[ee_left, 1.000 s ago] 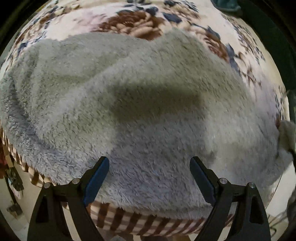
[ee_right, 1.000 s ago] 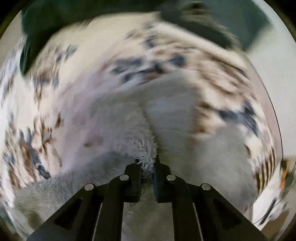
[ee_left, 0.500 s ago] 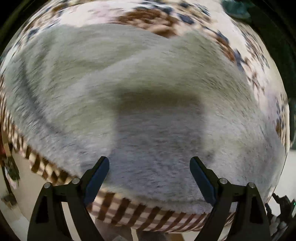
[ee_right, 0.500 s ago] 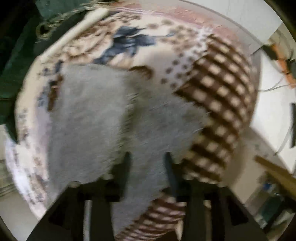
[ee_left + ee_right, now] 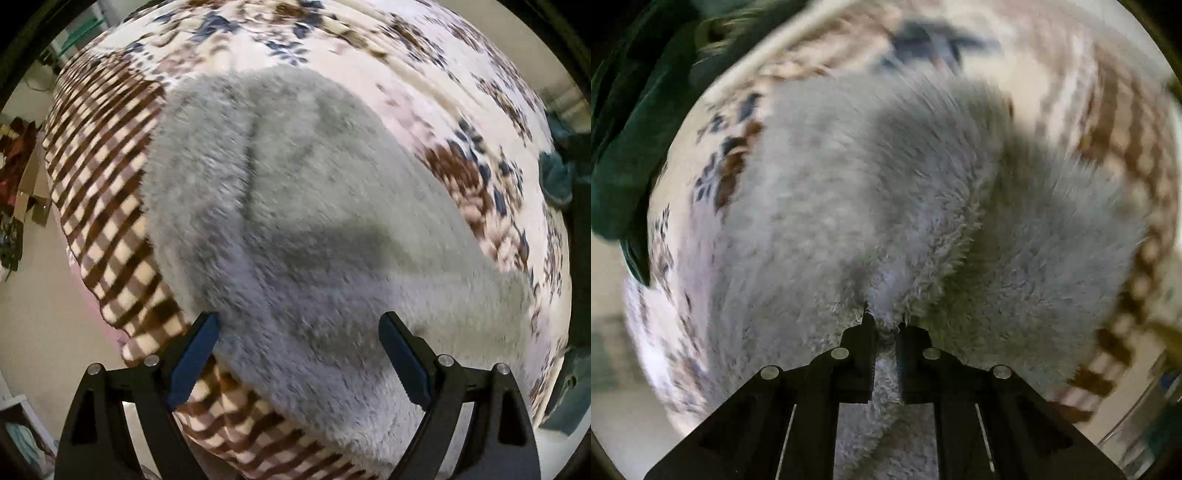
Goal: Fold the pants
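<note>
Grey fleece pants (image 5: 314, 229) are lying across a blanket (image 5: 424, 70) patterned with brown and blue flowers, its brown-and-cream checked border (image 5: 107, 192) hanging over the near left edge. A seam or fold line is running lengthwise through the pants in the left wrist view.

Left gripper (image 5: 298, 332) is hovering over the near end of the pants, fingers spread wide apart, blue pads (image 5: 192, 358) showing, nothing between them. Whether the tips are touching the fleece, cannot tell.

Right gripper (image 5: 885, 326) is sitting with fingers drawn close together, pinching a raised ridge of the grey pants (image 5: 923, 229); fleece is bunching up between and just ahead of the tips. The fabric is casting a shadow to the right of the ridge.

Dark green cloth (image 5: 631, 140) is lying at the upper left of the right wrist view, beside the blanket (image 5: 1052, 59). Both views are blurred, the right one more heavily
</note>
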